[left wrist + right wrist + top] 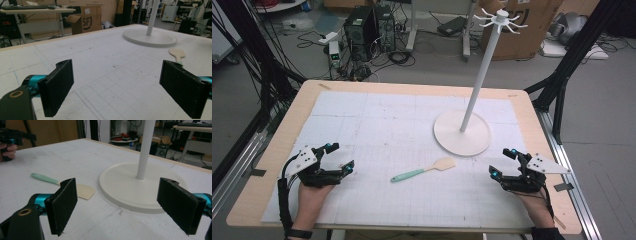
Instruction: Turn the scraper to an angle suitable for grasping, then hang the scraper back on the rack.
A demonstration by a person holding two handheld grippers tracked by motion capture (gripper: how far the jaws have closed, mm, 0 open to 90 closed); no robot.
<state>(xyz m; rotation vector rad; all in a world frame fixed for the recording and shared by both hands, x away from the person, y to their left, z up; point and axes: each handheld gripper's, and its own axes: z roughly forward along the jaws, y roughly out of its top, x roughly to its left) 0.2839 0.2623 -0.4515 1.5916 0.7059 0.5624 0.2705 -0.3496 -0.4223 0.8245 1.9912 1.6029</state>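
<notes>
A spatula (423,169) with a mint-green handle and a cream blade lies flat on the white mat, near the middle front. Its blade (177,53) (84,191) points toward the white stand (462,132), a round base with a tall pole topped by hook arms. My left gripper (340,159) rests at the front left of the table, open, nothing between its jaws (117,92). My right gripper (503,163) sits at the front right, also open and empty (120,205), facing the stand's base (127,187). Both grippers are well apart from the spatula.
The white gridded mat (377,120) covers most of the wooden table (272,150). Beyond the far edge are computer towers (367,27), cables, cardboard boxes (527,25) and black frame legs (562,85).
</notes>
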